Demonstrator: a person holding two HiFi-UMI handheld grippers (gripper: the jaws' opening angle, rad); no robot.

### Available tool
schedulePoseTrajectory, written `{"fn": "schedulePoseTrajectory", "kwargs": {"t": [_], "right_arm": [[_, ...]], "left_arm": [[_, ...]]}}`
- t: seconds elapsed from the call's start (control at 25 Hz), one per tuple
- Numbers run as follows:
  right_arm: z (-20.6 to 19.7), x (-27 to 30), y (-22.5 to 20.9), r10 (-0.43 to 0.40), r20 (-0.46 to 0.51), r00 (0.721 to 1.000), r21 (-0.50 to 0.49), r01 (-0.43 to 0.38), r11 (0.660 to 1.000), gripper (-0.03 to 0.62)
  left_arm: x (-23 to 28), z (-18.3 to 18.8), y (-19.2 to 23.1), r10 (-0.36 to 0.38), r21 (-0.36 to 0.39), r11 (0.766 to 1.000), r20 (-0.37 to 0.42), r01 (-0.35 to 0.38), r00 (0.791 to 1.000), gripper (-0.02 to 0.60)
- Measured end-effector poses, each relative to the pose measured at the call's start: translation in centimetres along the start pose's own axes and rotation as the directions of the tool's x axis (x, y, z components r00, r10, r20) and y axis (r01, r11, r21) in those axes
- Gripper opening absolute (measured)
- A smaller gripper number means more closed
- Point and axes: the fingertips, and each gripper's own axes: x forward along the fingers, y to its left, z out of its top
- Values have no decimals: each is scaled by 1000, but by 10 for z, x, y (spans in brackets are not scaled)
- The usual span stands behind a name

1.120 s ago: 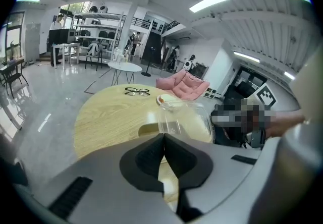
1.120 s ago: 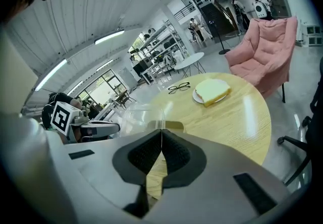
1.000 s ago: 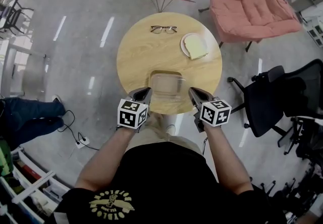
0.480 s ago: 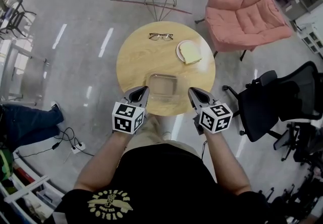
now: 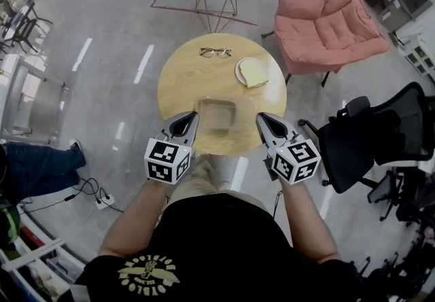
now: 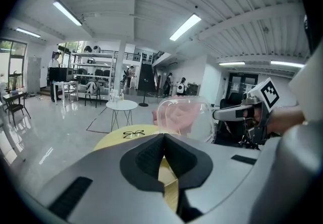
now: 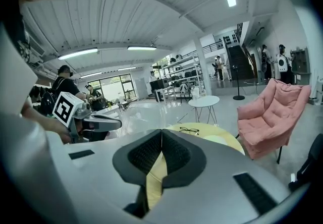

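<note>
"Where's the clear plastic box (image 5: 217,115)?"

"Between the two, over the round yellow wooden surface (image 5: 182,79). The left tongs (image 5: 194,117) and the right tongs (image 5: 259,118) are each closed tight, pinching its opposite edges."

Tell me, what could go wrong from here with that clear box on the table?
1. The left claw and right claw are both shut, so moving in now would likely shove the box rather than grip it.
2. The box sits near the front edge of the table; a shove toward the person might slide it off.
</note>
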Motion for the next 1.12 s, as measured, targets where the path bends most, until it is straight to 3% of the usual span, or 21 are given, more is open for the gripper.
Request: {"fn": "schedulePoseTrajectory", "kwargs": {"t": [0.4, 1.12], "right_arm": [[43, -35, 17, 14, 81, 997, -97, -6, 995, 17], [99, -81, 36, 53, 186, 981, -247, -6, 969, 17]], "left_arm": [[-17, 37, -14, 21, 42, 999, 96, -25, 995, 16], [-58, 112, -41, 40, 148, 986, 265, -82, 963, 15]]}}
